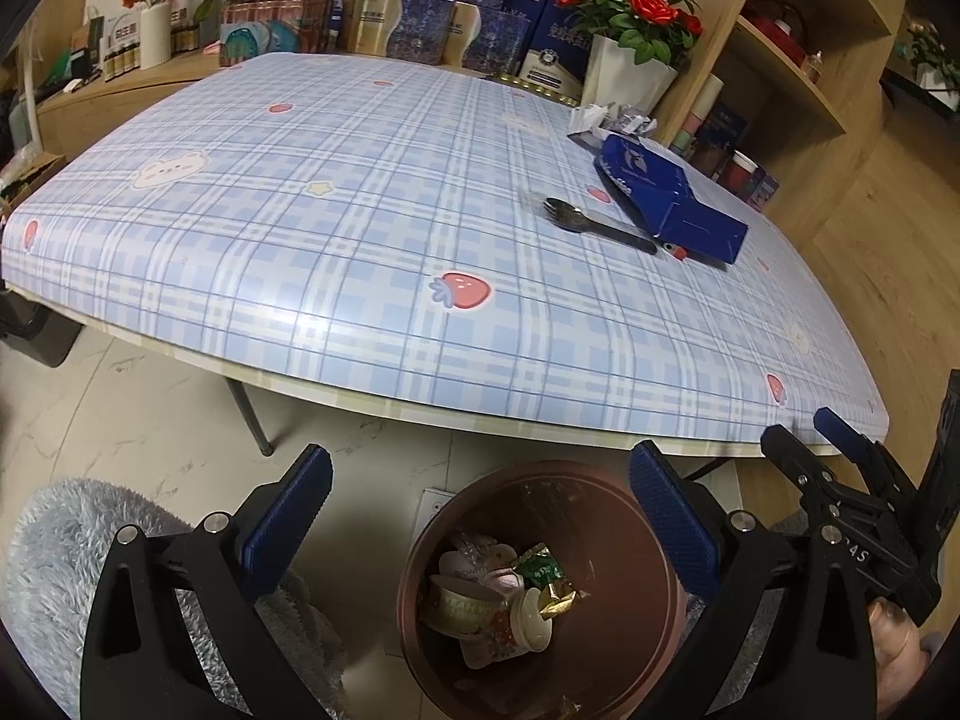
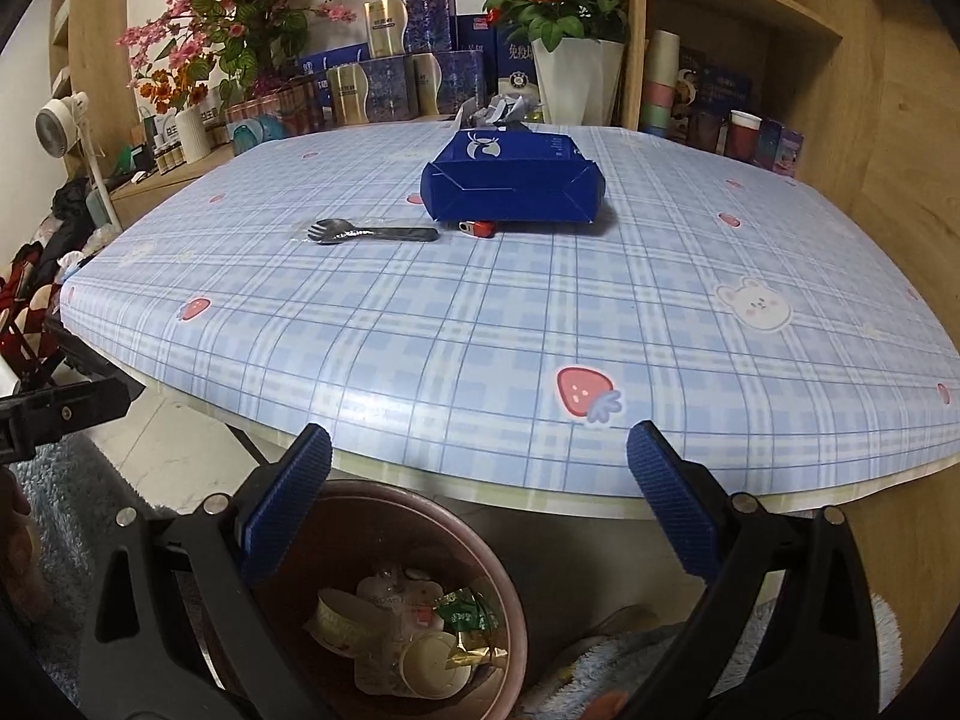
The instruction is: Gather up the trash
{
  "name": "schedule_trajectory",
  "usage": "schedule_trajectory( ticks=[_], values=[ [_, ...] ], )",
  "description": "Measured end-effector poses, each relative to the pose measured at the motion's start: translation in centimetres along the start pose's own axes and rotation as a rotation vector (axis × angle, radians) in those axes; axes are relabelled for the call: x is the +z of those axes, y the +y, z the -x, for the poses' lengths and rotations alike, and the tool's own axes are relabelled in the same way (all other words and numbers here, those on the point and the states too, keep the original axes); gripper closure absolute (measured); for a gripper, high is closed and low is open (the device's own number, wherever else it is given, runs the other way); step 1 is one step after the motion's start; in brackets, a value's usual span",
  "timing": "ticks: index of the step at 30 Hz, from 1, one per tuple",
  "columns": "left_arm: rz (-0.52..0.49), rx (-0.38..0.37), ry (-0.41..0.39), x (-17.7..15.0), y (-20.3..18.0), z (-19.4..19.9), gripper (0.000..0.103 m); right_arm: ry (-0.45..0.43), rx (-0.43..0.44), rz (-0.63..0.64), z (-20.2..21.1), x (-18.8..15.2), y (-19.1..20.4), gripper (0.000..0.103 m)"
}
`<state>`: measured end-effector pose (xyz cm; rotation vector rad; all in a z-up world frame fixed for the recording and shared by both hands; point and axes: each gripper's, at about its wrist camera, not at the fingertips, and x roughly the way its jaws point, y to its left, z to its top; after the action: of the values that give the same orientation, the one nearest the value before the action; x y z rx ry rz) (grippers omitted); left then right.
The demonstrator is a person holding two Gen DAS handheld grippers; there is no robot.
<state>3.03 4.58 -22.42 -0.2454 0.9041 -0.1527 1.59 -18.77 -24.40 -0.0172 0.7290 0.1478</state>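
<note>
Nearest, the brown bin (image 2: 372,600) on the floor below the table's (image 2: 480,360) near edge already holds several wrappers and cups, so part of the job looks done. Both the left gripper (image 1: 480,510) and right gripper (image 2: 480,480) hang above it, spread wide and empty. Farther off on the table, 3 things remain: a wrapped black spork (image 2: 372,233), a blue carton (image 2: 516,183) and crumpled paper (image 2: 498,111) behind it.

plaid-covered table (image 1: 360,228), wooden shelves (image 2: 750,18), marble floor (image 1: 150,420), grey rug (image 1: 54,552).
</note>
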Motion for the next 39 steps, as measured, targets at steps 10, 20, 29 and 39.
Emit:
schedule_trajectory(
  ticks=[10,20,29,39],
  values=[
    [-0.179,-0.025,-0.034,5.7,-1.8,0.4,0.006,0.020,0.061,-0.083,-0.8,0.2,-1.4,0.006],
    [-0.588,-0.101,0.015,12.1,-8.7,-5.6,0.019,0.020,0.018,-0.147,-1.2,1.7,-3.4,0.006],
    [-0.800,-0.144,0.127,14.5,-11.2,-12.9,0.031,0.096,0.036,-0.246,-4.3,5.4,-6.9,0.006],
    [-0.778,-0.220,0.203,14.6,-10.0,-15.9,0.034,0.121,0.142,-0.215,-8.2,13.7,-10.1,0.006]
  ],
)
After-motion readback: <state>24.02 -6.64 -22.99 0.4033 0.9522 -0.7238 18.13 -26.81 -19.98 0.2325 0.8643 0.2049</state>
